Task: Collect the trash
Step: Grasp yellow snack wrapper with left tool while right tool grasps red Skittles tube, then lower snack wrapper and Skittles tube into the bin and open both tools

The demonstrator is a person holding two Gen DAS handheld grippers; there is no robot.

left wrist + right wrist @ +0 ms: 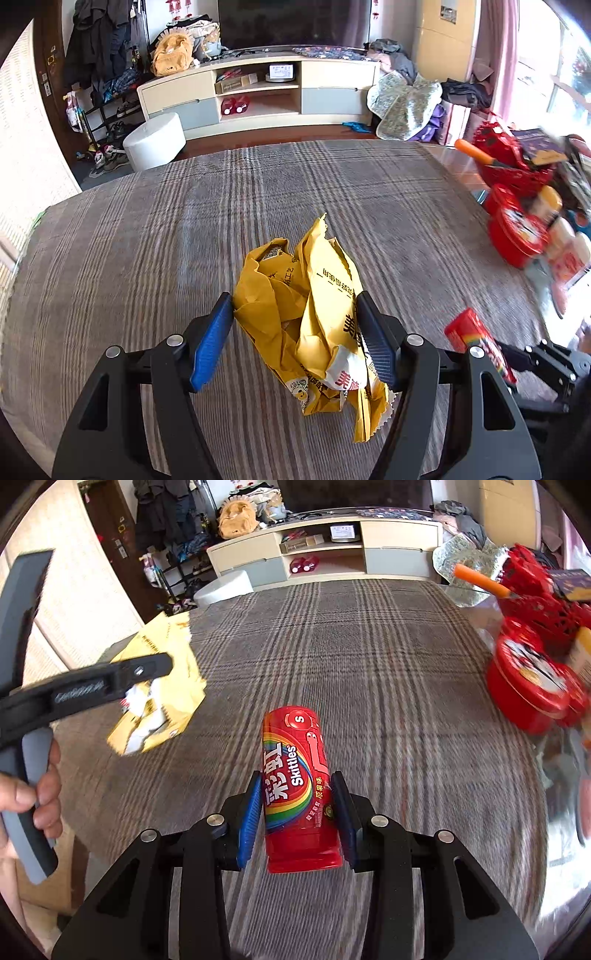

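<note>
The left hand-held gripper (295, 325) is closed on a crumpled yellow bag (314, 325): both blue pads (212, 343) press its sides, and the bag hangs between them, lifted above the bench (147, 240). Its torn top sticks up past the fingertips and its lower end dangles below them. In the right wrist view the same bag (162, 701) shows at the left, blurred, with one black finger of the left hand-held gripper across it and a hand (29, 794) wrapped round the grey handle.

The right hand-held gripper (295, 801) holds a red Skittles tube (295, 786) at a narrow opening. Its pads (249, 823) clamp the tube's lower half from both sides, and the tube's cap end points away from the camera, over the bench. From the left wrist view the tube (480, 343) appears at the lower right, with the right hand-held gripper's black frame behind it.

The bench is covered with a grey plaid cloth (351, 664). At its right edge sits a round red tin (528, 686), and beyond that a red basket (535, 590) with an orange handle (480, 579) poking out of it; more packets lie near them, too blurred to make out. Past the bench stand a white stool (155, 140) and a low TV cabinet (258, 88) against the far wall.
</note>
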